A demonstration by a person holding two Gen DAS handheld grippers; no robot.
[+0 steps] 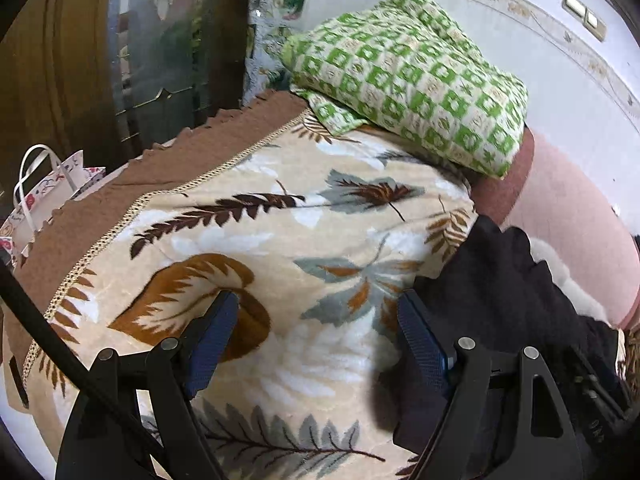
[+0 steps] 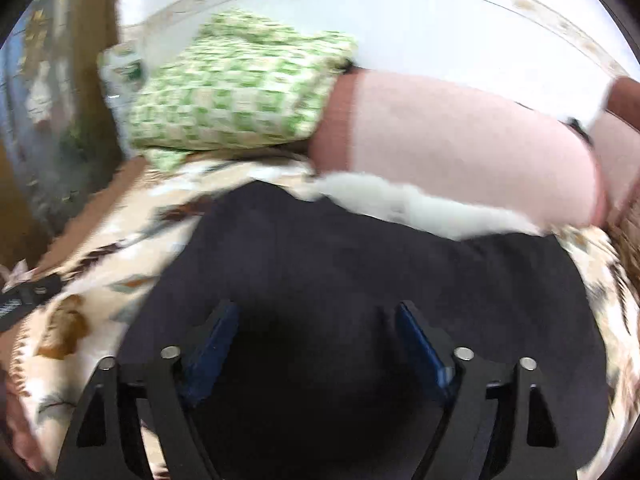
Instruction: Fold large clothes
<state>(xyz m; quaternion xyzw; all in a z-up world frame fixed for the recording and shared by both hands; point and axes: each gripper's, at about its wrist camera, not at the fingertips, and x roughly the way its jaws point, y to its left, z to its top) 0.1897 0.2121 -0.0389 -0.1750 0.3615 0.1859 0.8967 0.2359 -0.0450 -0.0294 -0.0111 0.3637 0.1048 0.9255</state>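
Under my left claw [image 1: 318,336] sits a cream fleece blanket with brown and grey leaf print [image 1: 256,240]; jaws spread wide, nothing between the blue pads [image 1: 214,336]. Task item, a dark navy garment [image 1: 500,280], lies bunched just right of that claw, touching the right finger. My right claw [image 2: 316,336] hovers over the same garment [image 2: 360,248], jaws equally wide, gripping nothing; that view is motion-blurred. No readable text or brand anywhere. Far left of the left claw: a white paper gift bag with red floral print and white rope handles [image 1: 36,192], contents not visible. Ahead of both claws: a green-and-white checked pillow [image 1: 412,76] on the blanket, a pink bolster cushion [image 2: 460,144] to its right, and a white fluffy strip [image 2: 420,204] at the garment's far edge. Behind: white wall with patterned border [image 1: 480,12], dark wooden cabinet with glass door [image 1: 160,48] on the left.
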